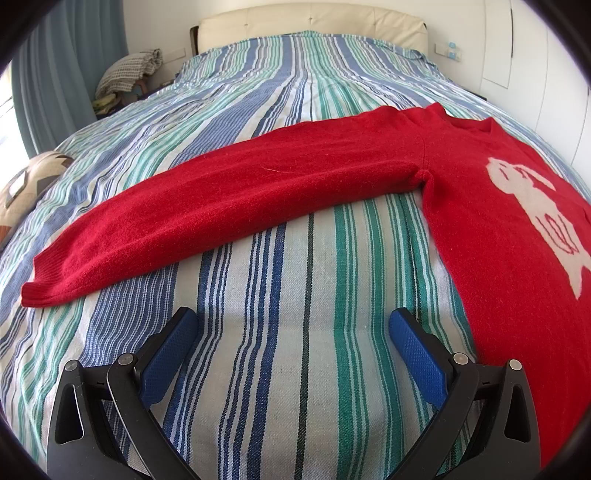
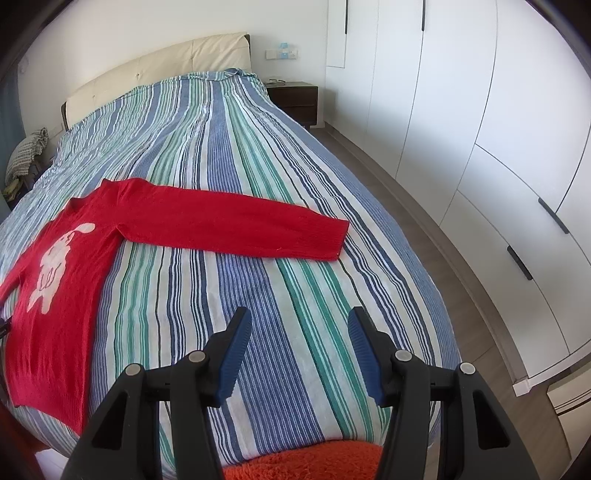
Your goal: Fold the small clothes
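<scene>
Left wrist view: red sweater (image 1: 332, 177) lies flat on the striped bed (image 1: 295, 369), just past the left gripper (image 1: 293, 325), which is wide apart, empty.
Right wrist view: sweater (image 2: 221, 221) lies past the right gripper (image 2: 299, 325), also wide apart, empty.

both views overlap on sweater (image 1: 480, 192)

A sweater (image 1: 480, 206) is laid flat on the bed (image 1: 295, 369), its sleeves spread to either side. The headboard (image 1: 314, 26) stands at the far end. A nightstand (image 2: 295, 101) and wardrobe (image 2: 498, 147) are placed right of the bed.
</scene>
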A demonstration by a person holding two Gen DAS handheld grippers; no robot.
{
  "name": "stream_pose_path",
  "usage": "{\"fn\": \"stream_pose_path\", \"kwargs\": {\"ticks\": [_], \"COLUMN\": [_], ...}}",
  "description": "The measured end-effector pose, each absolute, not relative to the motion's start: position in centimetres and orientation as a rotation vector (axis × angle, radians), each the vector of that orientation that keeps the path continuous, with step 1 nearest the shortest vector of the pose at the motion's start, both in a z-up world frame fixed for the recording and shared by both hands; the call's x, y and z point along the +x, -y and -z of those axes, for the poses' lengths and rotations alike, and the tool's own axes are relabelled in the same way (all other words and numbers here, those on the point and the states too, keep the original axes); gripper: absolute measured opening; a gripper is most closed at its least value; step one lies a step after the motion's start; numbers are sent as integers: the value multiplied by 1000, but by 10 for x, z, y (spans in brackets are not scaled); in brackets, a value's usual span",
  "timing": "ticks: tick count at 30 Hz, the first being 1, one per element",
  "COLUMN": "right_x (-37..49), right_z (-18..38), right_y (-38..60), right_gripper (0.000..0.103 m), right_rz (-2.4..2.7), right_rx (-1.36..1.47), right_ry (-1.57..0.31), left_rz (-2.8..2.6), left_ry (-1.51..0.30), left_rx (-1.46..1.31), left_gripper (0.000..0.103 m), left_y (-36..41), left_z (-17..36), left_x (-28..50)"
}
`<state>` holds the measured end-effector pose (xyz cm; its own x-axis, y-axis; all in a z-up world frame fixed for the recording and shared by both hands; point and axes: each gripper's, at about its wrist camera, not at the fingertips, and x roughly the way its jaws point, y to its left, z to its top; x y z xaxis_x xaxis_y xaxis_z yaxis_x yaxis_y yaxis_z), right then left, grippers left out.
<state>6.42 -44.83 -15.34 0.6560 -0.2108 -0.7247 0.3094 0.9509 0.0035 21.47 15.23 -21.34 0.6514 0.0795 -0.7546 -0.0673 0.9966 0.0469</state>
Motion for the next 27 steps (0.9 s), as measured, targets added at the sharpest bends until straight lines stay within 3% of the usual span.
{"fn": "stream_pose_path", "kwargs": {"ticks": [27], "right_x": [70], "right_z": [159], "right_y": [442], "right_gripper": [55], "right_rz": [298], "right_rx": [104], "right_ry": [-837], "left_rz": [-84], "left_ry": [-857], "left_rx": [16], "left_gripper": [103], "left_y": [-152], "left_z": [213], "left_x": [215]}}
